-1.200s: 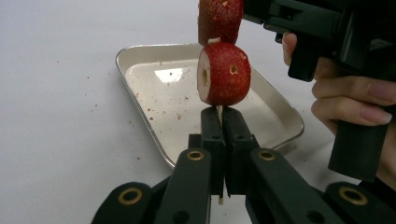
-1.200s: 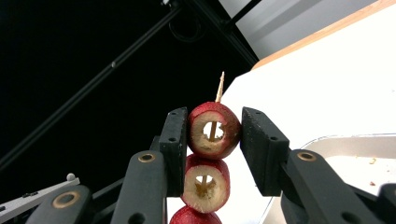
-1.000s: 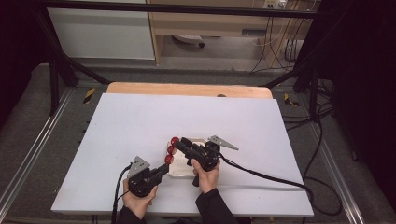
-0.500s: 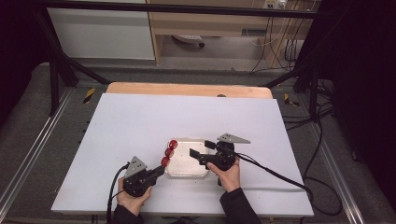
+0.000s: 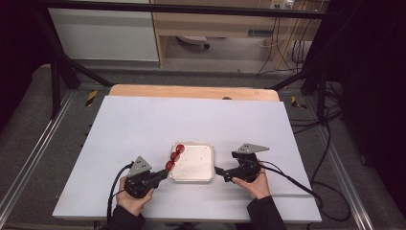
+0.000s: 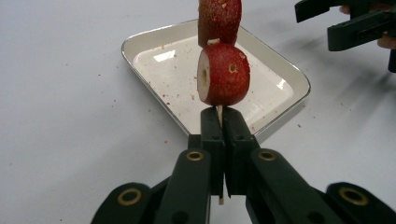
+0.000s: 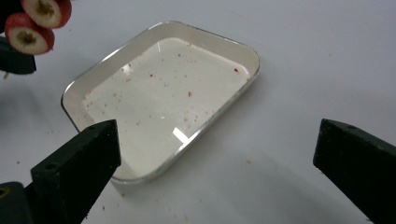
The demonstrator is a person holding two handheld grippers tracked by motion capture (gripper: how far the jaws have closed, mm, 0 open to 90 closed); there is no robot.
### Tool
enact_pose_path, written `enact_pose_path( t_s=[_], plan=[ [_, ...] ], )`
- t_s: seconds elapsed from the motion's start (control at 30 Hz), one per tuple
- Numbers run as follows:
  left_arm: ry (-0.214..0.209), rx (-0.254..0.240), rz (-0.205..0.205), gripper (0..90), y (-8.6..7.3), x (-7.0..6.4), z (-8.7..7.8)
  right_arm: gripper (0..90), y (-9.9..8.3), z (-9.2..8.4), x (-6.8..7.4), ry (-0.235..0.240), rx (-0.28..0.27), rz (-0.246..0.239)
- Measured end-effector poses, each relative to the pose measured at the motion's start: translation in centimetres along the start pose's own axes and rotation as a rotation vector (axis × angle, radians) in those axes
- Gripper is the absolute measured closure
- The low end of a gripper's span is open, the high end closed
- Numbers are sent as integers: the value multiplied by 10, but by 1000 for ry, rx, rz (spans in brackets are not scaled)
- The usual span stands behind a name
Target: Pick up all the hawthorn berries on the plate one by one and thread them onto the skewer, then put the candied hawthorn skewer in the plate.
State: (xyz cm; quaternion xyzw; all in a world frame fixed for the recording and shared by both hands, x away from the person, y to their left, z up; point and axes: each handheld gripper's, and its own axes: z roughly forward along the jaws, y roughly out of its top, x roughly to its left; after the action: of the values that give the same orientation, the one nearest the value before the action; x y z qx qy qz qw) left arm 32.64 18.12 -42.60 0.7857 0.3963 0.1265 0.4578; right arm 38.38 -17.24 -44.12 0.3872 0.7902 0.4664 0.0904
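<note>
Here, fruit skewer held over tray by left tool.
The left tool (image 6: 219,122) clamps the thin stick of the skewer (image 6: 223,74) above the white tray (image 5: 191,161); fruit slices look soft and slippery (grip the stiff stick, not the fruit). The right tool (image 7: 215,154), empty, has just been opening wide beside the tray. The left gripper view reveals the stick; the high view conceals it.

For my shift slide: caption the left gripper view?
Left hand-held gripper shut on a skewer of red fruit slices over a white tray.
</note>
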Motion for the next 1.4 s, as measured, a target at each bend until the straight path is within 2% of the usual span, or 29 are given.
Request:
enact_pose_path(
  t_s=[0.2,0.47,0.77,1.0,1.17,1.4],
  plan=[
    [-3,50,15,880,12,5,3,14,-16,-15,-12,-51,36,-33],
    [-3,80,7,880,29,8,11,7,-37,-33,-25,-44,53,-42],
    [-14,124,32,880,44,2,27,6,-46,-45,-32,-55,49,-34],
    [-13,162,33,880,45,0,43,7,-48,-48,-32,-67,53,-26],
    [3,215,42,881,44,-3,57,7,-49,-50,-32,-66,50,-38],
    [9,280,62,880,43,-10,68,8,-51,-53,-33,-61,37,-24]
  ],
)
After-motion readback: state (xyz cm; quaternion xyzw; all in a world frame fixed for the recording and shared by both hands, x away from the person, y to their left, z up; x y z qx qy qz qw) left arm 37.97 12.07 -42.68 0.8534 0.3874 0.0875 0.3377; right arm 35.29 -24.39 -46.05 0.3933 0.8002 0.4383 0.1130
